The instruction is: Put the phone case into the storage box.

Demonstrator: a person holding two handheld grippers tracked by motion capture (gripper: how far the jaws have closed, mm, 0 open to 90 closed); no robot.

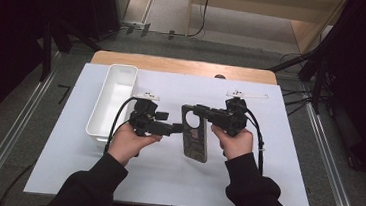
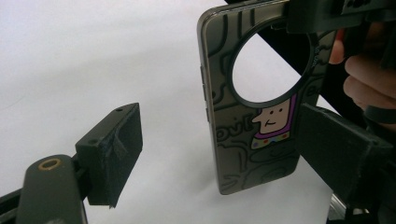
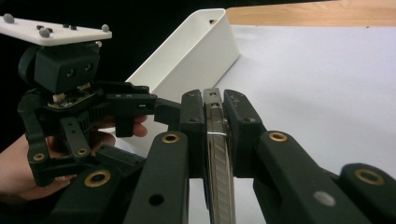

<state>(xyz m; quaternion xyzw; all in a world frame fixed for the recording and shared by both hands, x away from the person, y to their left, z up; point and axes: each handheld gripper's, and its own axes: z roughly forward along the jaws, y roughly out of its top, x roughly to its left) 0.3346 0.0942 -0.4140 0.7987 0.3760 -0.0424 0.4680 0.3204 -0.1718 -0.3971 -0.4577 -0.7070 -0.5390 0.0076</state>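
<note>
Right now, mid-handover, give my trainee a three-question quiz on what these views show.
1. True or false: the right gripper has its fingers clamped on the edge of the phone case.
2. Are the left gripper fingers pressing on the case? A) yes, both B) no, they stand apart with the case between them C) one finger has slipped through the round camera hole
3. In the high view, what stands on the white sheet to the left of the left hand?

Key
1. True: in the right gripper view the case sits edge-on between both pads.
2. B.
3. A long white bin.
</note>
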